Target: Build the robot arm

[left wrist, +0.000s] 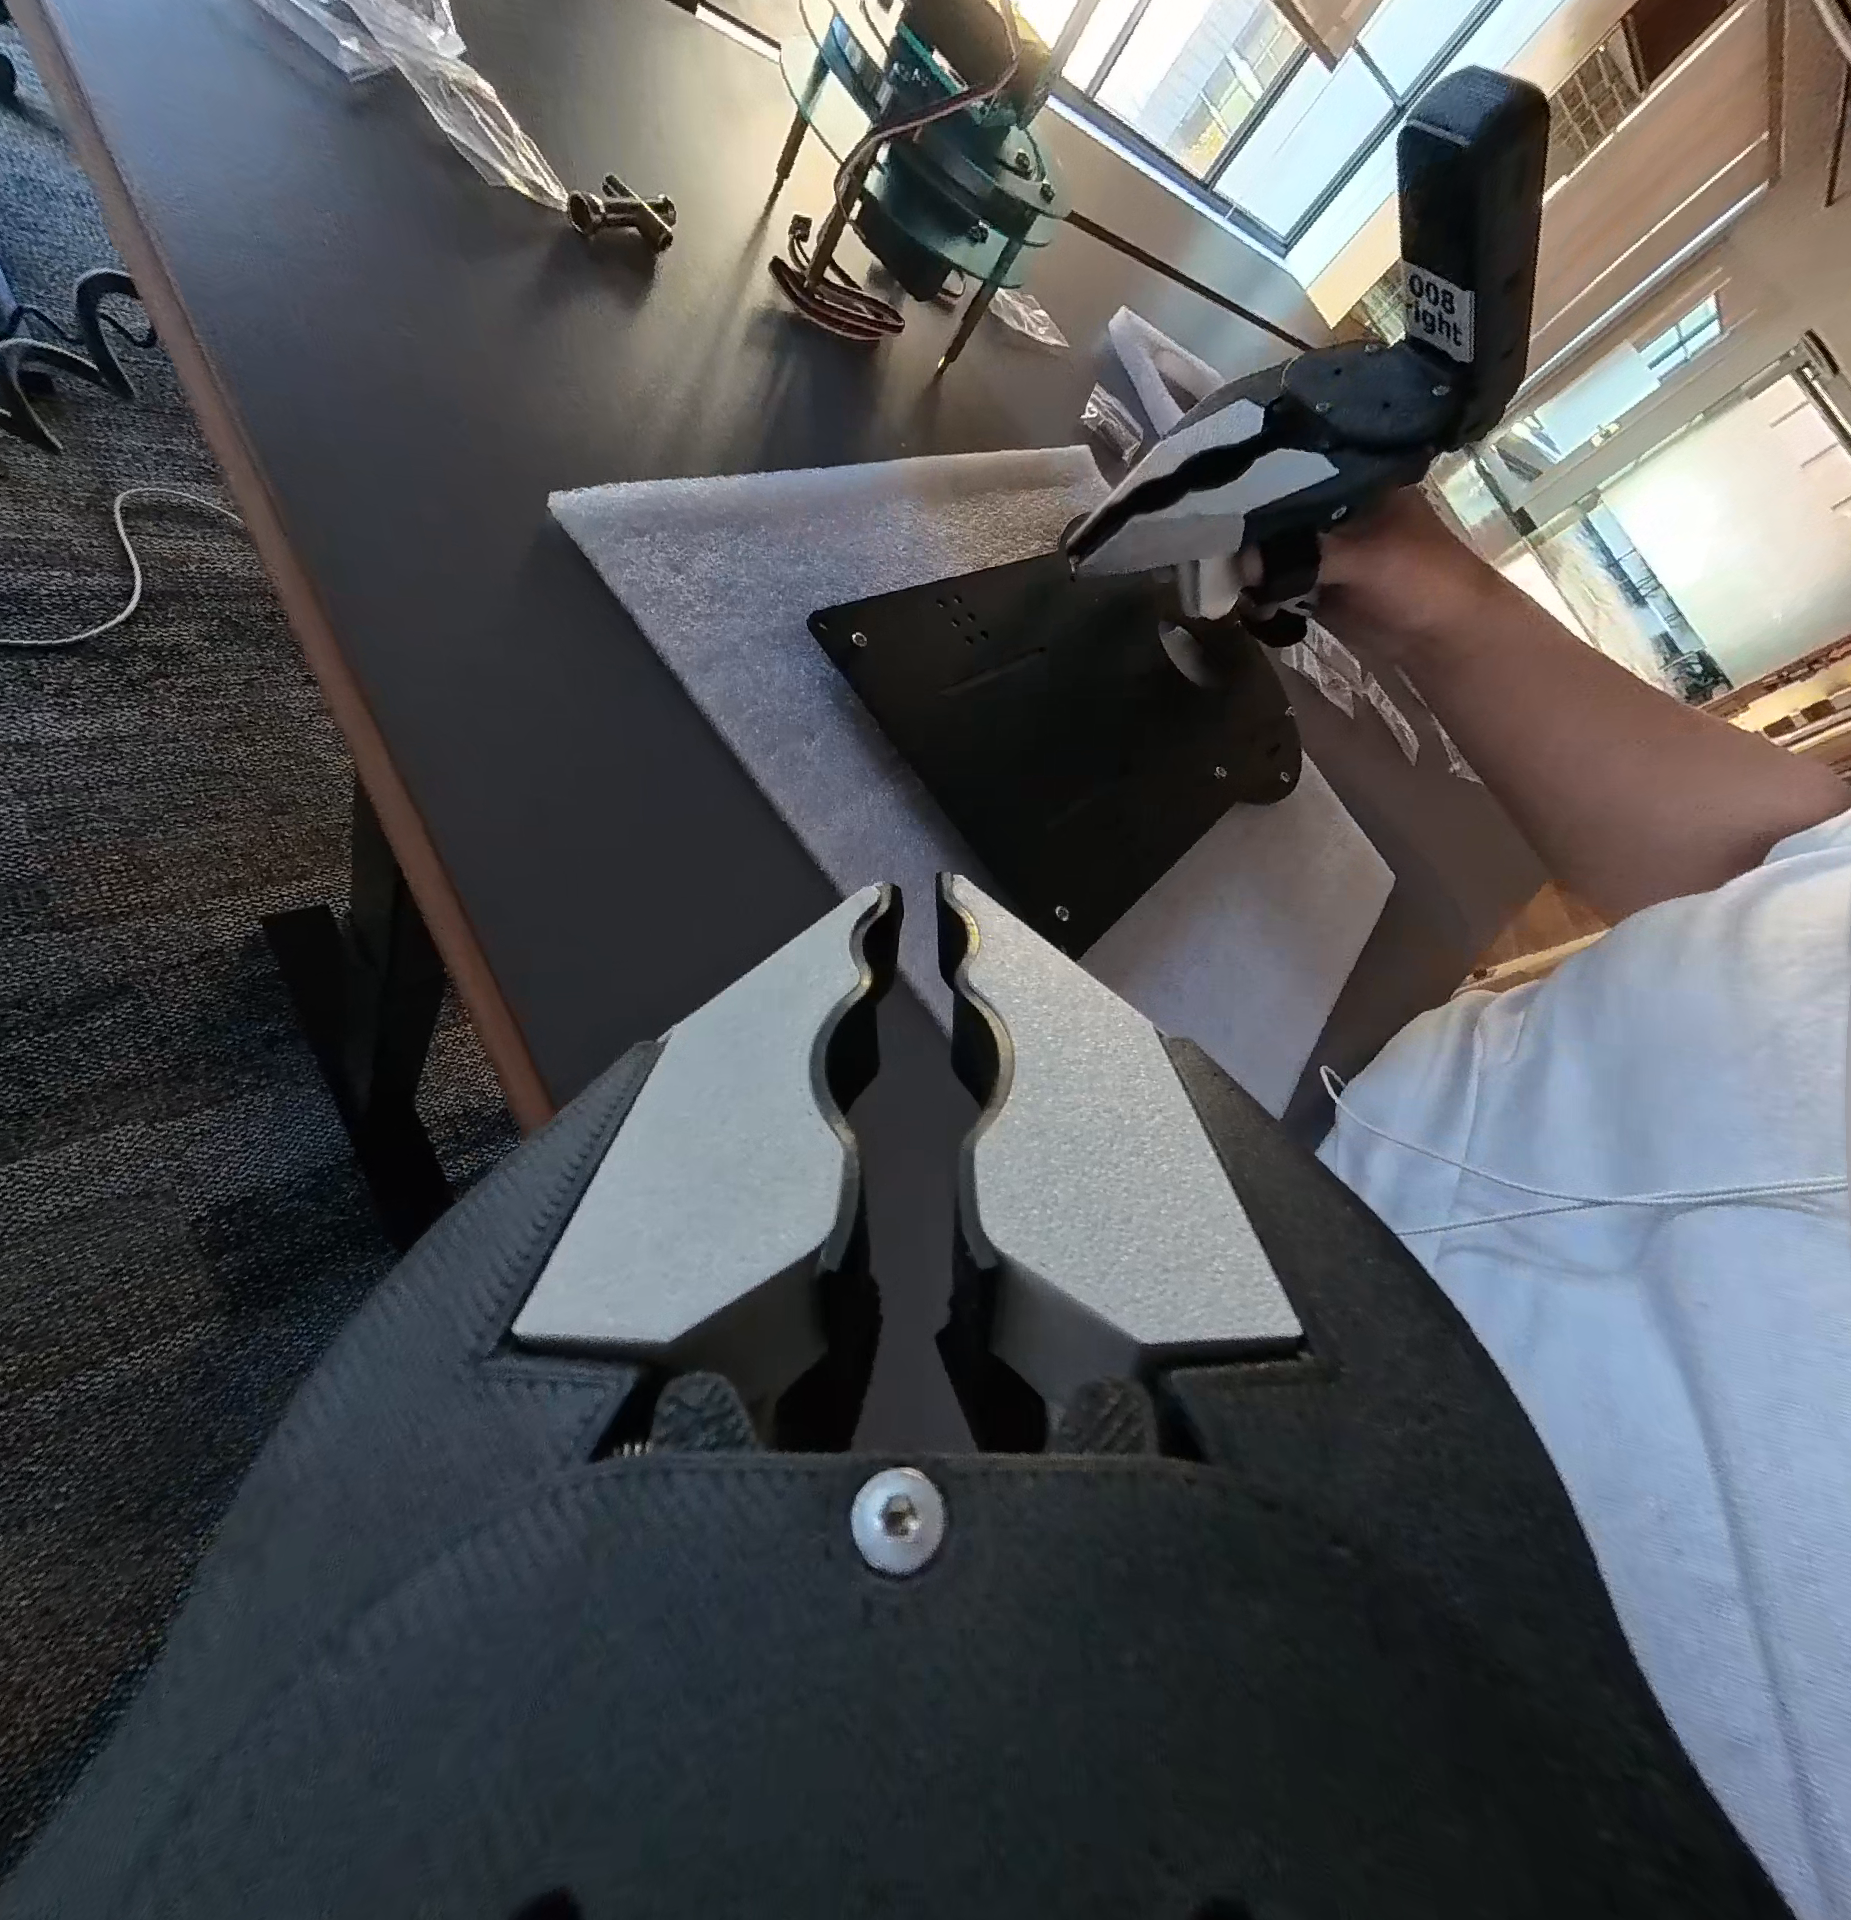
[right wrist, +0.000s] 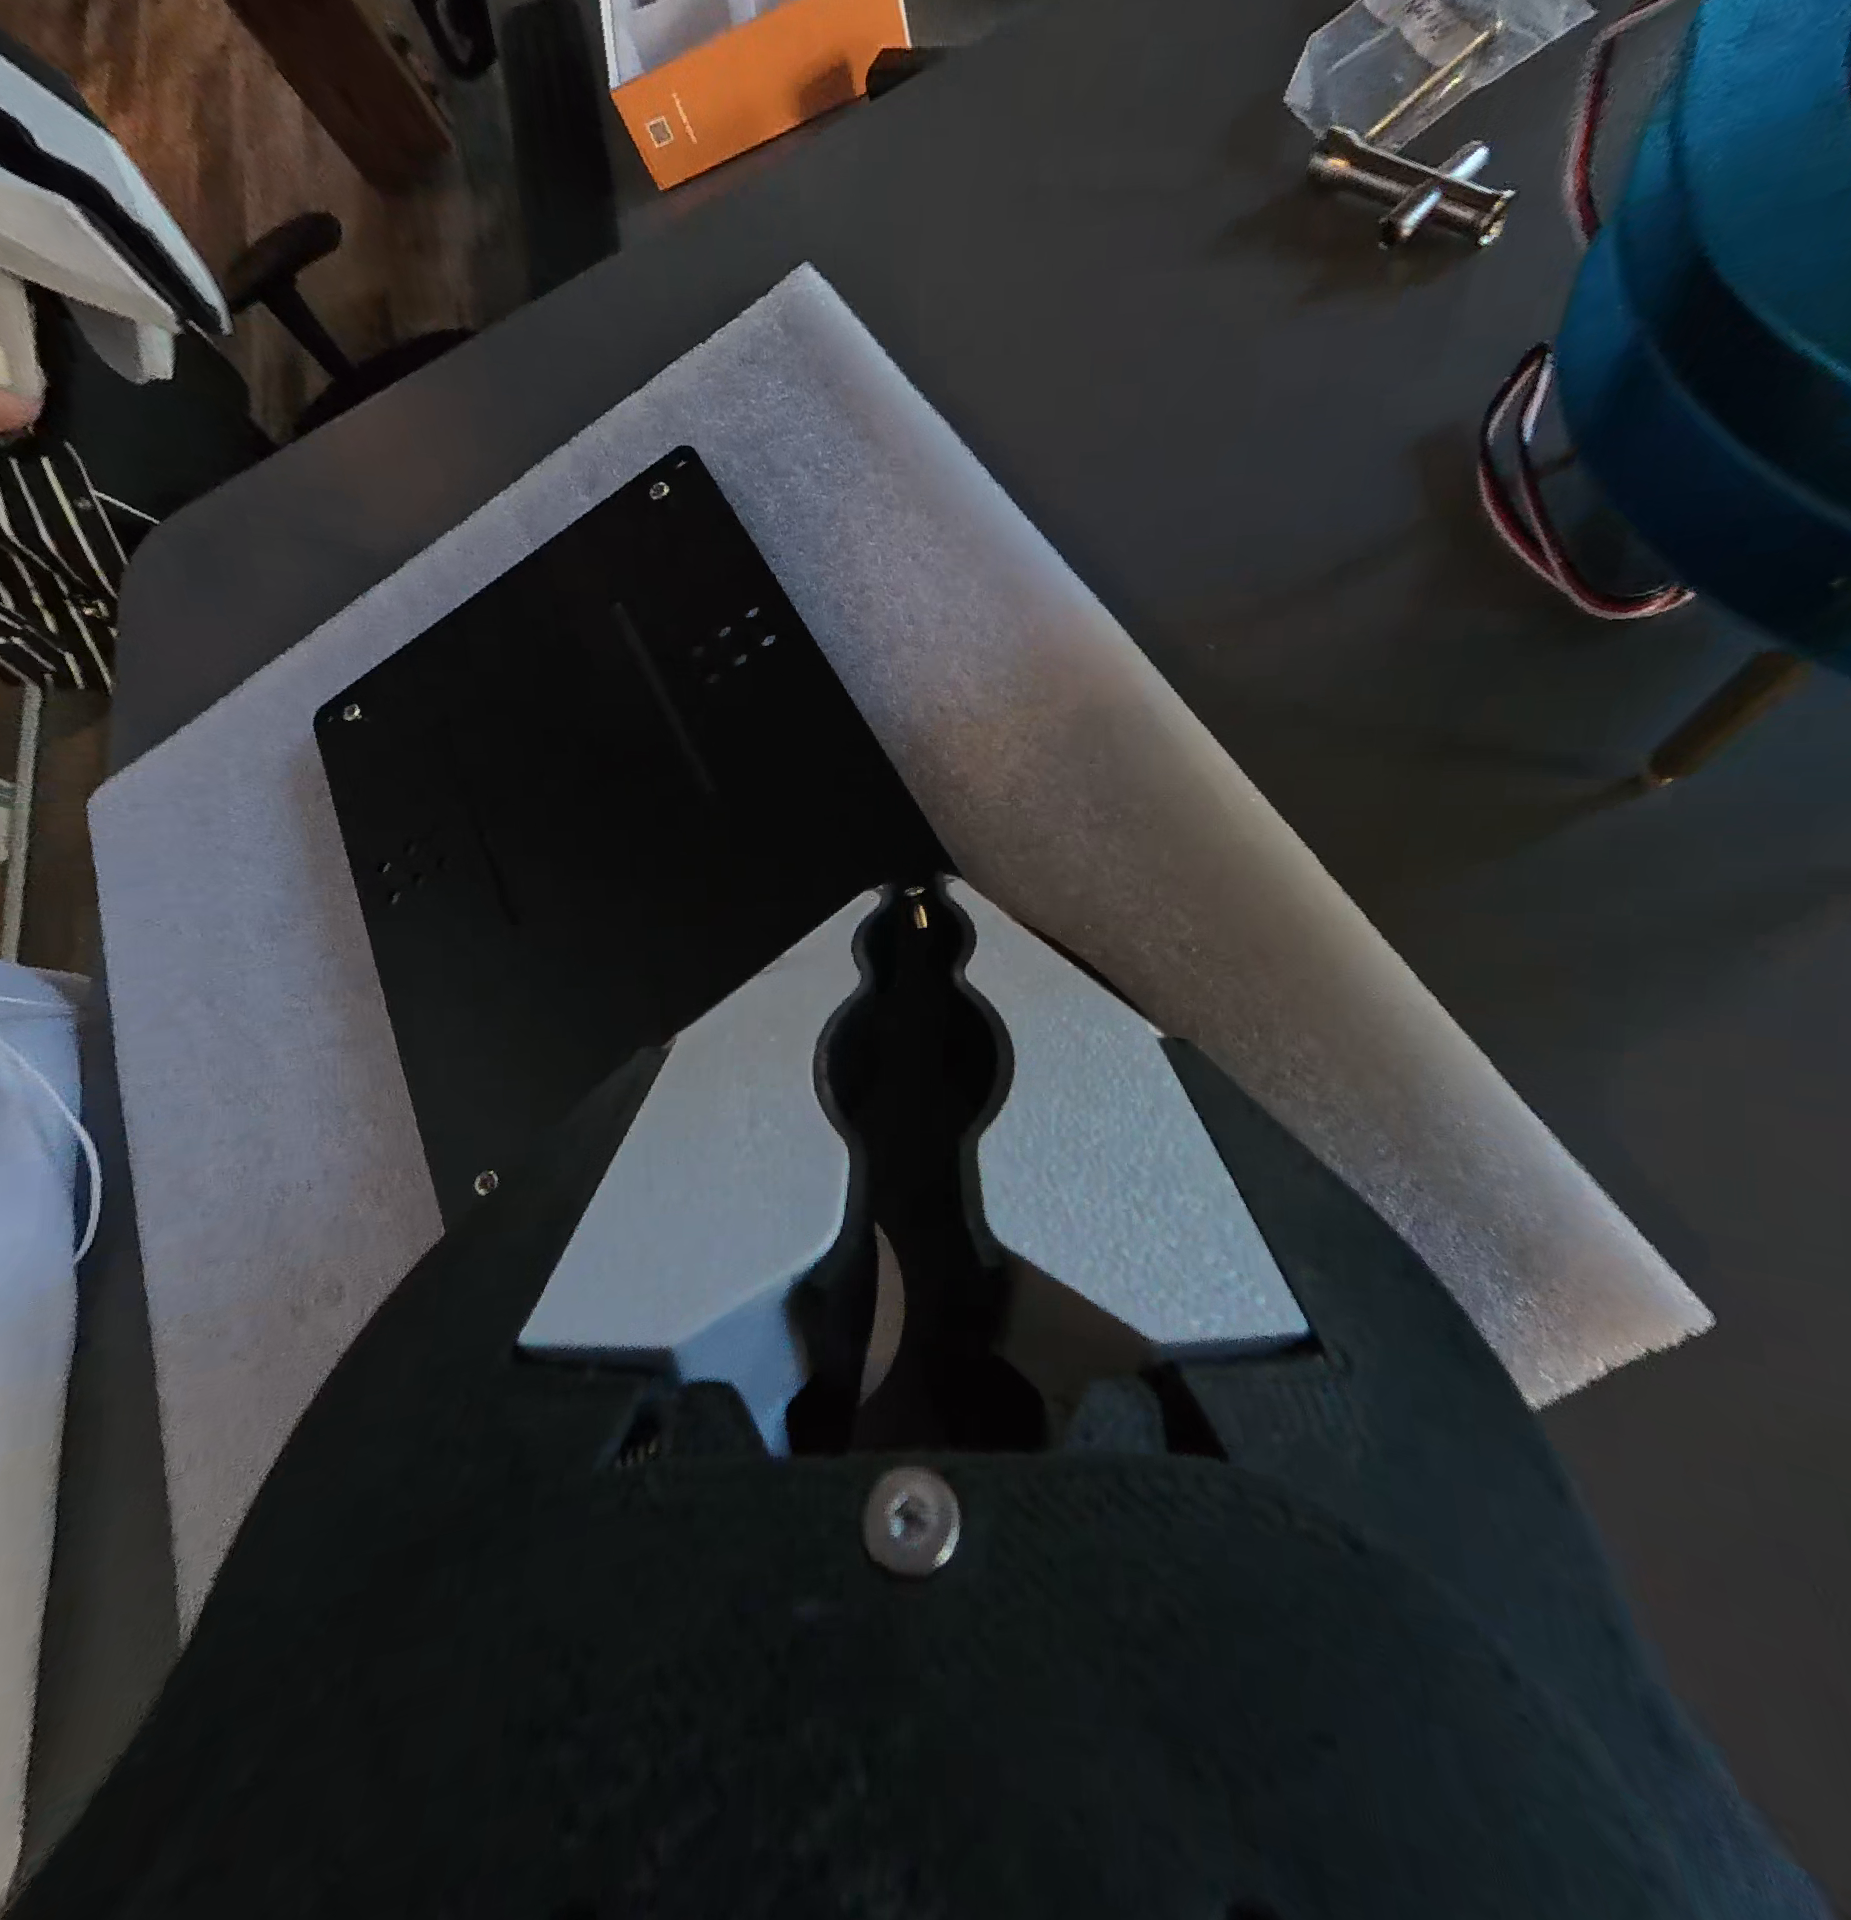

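The right gripper (right wrist: 916,902) bears down on a corner of a flat black panel (right wrist: 588,748) lying on a sheet of grey foam (right wrist: 1056,748), its jaws drawn almost together around a small metal screw (right wrist: 915,914) at that corner; the tips pinch or at least touch the screw head, though how firmly cannot be told. From the left wrist view the same right gripper (left wrist: 1082,545) shows tilted steeply, nose down on the panel's (left wrist: 1035,727) far corner, with a bare forearm (left wrist: 1544,748) behind it. The left gripper (left wrist: 916,899) hangs in the air just off the near corner of the foam (left wrist: 744,644), its jaws parted by a narrow gap and holding nothing, touching nothing. The panel rests well inside the foam's edges, small screws showing at its other corners. The foam lies on a dark tabletop (left wrist: 433,364). Beyond the foam, farther along the tabletop, stand a blue round device with red, white and black wires (right wrist: 1731,364), a few loose metal pins (right wrist: 1420,187) and a clear plastic bag (right wrist: 1420,52). An orange box (right wrist: 755,94) sits past the foam's far side.
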A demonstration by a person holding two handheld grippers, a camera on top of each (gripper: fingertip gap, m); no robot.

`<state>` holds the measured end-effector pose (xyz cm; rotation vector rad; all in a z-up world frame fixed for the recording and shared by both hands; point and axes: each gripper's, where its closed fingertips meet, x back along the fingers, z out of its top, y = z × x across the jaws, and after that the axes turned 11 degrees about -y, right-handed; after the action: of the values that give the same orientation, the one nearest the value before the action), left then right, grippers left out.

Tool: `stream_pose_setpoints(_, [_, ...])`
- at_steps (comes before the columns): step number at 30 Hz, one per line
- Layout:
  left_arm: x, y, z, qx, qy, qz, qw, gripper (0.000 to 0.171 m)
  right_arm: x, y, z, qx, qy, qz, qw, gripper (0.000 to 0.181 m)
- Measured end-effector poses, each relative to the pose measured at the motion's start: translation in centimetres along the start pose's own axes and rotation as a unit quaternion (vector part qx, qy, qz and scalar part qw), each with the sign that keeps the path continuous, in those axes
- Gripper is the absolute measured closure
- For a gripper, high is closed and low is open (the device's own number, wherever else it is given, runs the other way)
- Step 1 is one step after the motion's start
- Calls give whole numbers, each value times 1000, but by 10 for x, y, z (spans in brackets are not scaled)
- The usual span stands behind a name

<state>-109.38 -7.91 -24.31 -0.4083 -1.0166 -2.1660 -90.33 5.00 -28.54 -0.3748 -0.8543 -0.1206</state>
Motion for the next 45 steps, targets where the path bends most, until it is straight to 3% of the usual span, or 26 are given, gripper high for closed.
stream_pose_setpoints(30, [-8,1,-1,4,-11,-13,1000,167,2,-2,-7,26,-15,-5,1000,178])
stream_pose_setpoints(35, [-11,6,4,4,-1,-32,999,166,7,-12,10,-27,27,41,998,178])
stream_pose_setpoints(40, [-35,36,29,-55,37,-46,997,157,31,-43,59,-157,136,180,962,179])
stream_pose_setpoints(45, [-70,86,68,-124,113,-48,985,151,51,-74,90,-254,212,308,892,180])
